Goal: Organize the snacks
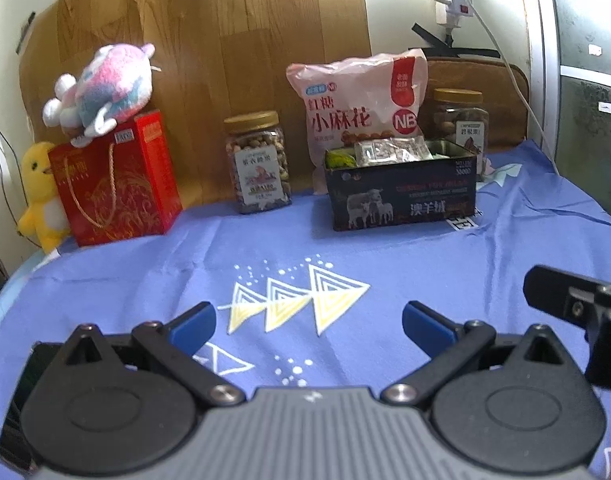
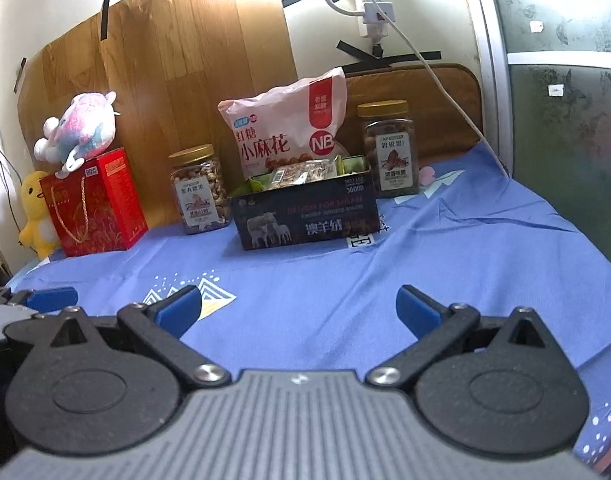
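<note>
A dark tin box (image 1: 401, 196) (image 2: 305, 216) stands at the back of the blue cloth, with several small snack packets (image 1: 389, 150) (image 2: 301, 172) inside. A pink snack bag (image 1: 361, 96) (image 2: 285, 128) leans behind it. A nut jar (image 1: 259, 162) (image 2: 199, 190) stands left of the box, another jar (image 1: 463, 124) (image 2: 391, 148) to its right. My left gripper (image 1: 308, 326) is open and empty, low over the cloth, well short of the box. My right gripper (image 2: 299, 312) is open and empty too.
A red gift box (image 1: 117, 180) (image 2: 93, 204) with a pink plush (image 1: 105, 88) (image 2: 79, 132) on top stands at the back left, beside a yellow duck plush (image 1: 37, 196) (image 2: 33, 212). A wooden board (image 1: 233, 40) backs the table. The other gripper shows at each view's edge (image 1: 577, 304) (image 2: 45, 298).
</note>
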`<state>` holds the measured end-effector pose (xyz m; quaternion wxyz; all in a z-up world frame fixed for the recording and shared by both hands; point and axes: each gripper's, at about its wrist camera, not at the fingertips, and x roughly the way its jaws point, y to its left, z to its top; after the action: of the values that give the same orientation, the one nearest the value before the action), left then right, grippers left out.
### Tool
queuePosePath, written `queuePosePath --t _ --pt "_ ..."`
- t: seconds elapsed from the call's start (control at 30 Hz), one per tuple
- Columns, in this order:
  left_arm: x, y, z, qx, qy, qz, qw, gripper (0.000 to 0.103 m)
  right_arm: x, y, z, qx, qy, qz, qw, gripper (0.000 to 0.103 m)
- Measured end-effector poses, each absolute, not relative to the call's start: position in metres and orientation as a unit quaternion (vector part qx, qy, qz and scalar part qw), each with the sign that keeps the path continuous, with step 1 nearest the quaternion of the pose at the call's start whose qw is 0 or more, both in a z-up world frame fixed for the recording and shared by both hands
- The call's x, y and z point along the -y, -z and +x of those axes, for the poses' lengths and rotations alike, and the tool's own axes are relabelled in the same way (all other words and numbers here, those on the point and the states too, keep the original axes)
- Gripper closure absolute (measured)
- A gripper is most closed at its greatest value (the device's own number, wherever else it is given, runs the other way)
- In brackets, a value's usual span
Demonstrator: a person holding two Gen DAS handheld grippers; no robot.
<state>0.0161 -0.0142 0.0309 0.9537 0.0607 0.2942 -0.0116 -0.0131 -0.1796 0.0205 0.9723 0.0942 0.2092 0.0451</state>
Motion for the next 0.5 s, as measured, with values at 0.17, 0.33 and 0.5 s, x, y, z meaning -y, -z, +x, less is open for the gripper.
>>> queuePosePath --t 0.17,0.33,0.5 --pt "0.018 -0.028 0.017 -0.305 0.007 0.063 0.950 0.000 0.182 -0.019 -0.012 -0.208 -0.037 0.103 0.972 0.000" --pt "0.027 -0.025 0.019 -0.315 -0.008 0.089 0.945 0.000 0.183 -0.018 -0.012 -0.207 -0.029 0.104 0.972 0.000" --pt "0.031 -0.021 0.021 -0.322 -0.007 0.100 0.942 0.000 0.184 -0.017 -0.011 -0.209 -0.028 0.105 0.972 0.000"
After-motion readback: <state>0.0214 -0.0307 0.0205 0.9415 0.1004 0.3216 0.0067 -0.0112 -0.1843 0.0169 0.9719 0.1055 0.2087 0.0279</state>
